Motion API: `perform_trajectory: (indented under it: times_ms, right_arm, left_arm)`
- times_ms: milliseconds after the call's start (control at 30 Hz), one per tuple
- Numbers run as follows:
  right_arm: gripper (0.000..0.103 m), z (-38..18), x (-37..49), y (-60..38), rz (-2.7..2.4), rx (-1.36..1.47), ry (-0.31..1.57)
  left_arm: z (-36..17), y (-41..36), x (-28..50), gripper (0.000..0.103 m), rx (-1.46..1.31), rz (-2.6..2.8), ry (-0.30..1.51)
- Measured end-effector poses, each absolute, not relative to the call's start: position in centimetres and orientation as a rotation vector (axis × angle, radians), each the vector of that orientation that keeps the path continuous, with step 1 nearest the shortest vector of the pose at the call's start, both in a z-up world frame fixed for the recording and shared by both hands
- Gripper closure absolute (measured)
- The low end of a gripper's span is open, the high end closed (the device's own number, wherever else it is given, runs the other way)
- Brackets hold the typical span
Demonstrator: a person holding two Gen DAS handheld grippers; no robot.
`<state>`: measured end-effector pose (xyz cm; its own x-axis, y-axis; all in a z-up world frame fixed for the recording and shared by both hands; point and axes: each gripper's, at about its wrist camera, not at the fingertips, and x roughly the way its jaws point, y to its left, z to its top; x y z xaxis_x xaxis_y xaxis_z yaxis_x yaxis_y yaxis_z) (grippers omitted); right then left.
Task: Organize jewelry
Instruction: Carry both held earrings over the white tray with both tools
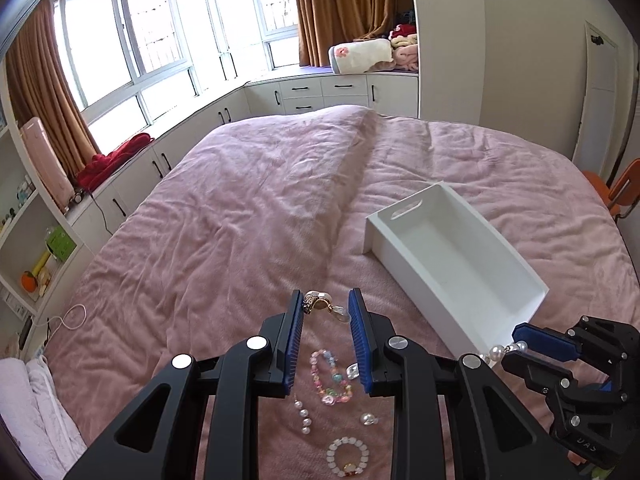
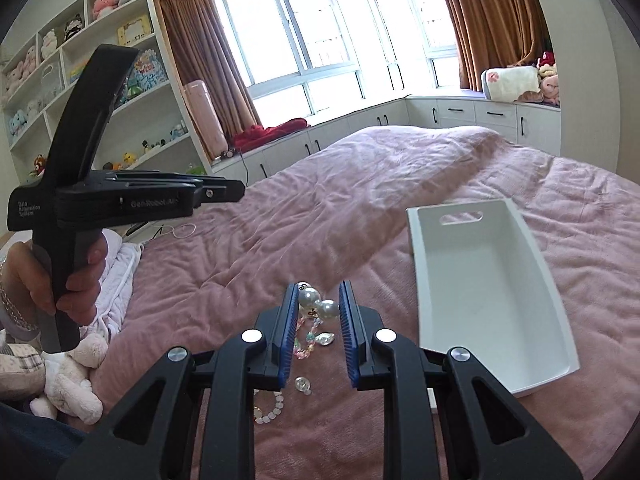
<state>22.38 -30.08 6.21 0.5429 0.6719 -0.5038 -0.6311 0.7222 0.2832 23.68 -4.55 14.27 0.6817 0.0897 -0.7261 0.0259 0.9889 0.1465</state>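
The white rectangular plastic tray [image 2: 486, 280] on the pink bedspread [image 1: 248, 208] holds nothing, so sorting has barely begun. The right gripper [image 2: 319, 307] pinches a large-pearl piece [image 2: 316, 305]; the left gripper [image 1: 325, 307] clamps a gold-clasped pendant [image 1: 320, 304]. A pastel bead bracelet [image 1: 331, 378], a white bead bracelet [image 1: 347, 456] and small charms remain loose.

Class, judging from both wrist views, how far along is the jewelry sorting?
Done: nothing; the white tray looks empty. In hand: the right claw grips a pearl piece; the left claw holds a gold-clasped piece. Left: the pastel bead bracelet, white bead bracelet and small pieces on the pink blanket.
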Motion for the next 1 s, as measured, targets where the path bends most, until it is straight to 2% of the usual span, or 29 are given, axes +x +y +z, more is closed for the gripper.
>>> perform_trajectory:
  times_ms: [400, 1000]
  right_arm:
    - [0.082, 8.0, 23.7, -35.0, 0.708, 0.073, 0.586]
    - [0.082, 5.0, 27.4, -41.7, 0.599, 0.084, 0.646]
  left_arm:
    - [14.7, -11.2, 27.1, 0.075, 0.16, -0.016, 0.797]
    - [11.3, -17.3, 33.4, 0.075, 0.16, -0.059, 0.825]
